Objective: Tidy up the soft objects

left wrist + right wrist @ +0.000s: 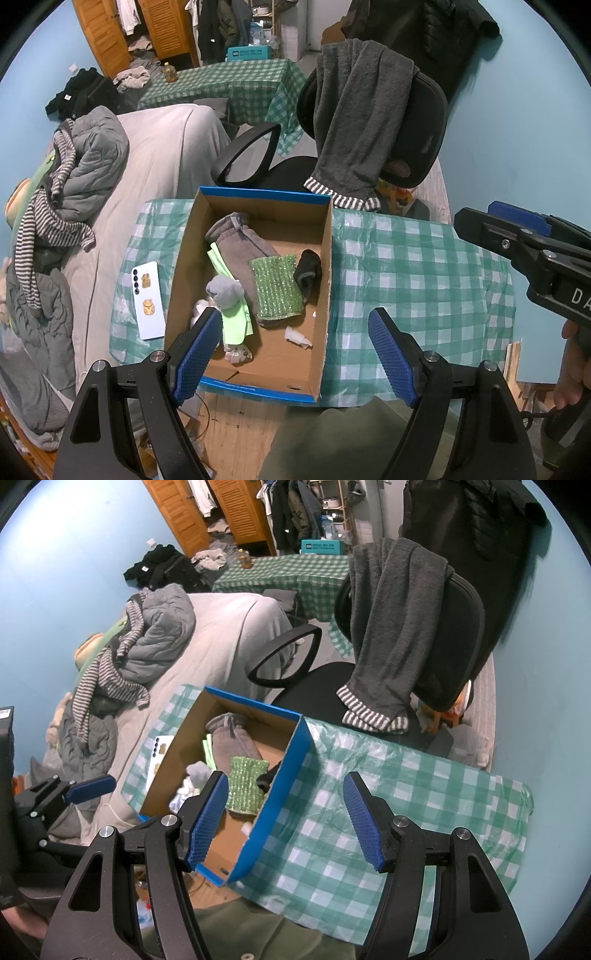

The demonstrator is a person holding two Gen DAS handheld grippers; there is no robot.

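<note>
A cardboard box with blue outer walls [255, 391] [284, 775] stands on the green checked tablecloth [413, 273] [369, 812]. It holds a grey glove [243, 243], a green knitted cloth [275, 288] [245, 782], a black sock [308, 271], a grey sock ball [223, 290], a lime green cloth [232, 325] and white bits. My left gripper [295, 332] is open and empty above the box's near end. My right gripper [284, 812] is open and empty over the box's right wall; it also shows at the right of the left wrist view [517, 236].
A white phone [147, 299] lies on the cloth left of the box. A black office chair [388, 122] draped with a grey garment [362, 122] stands behind the table. A bed with grey bedding [92, 177] is at the left. The wooden floor [240, 424] is below.
</note>
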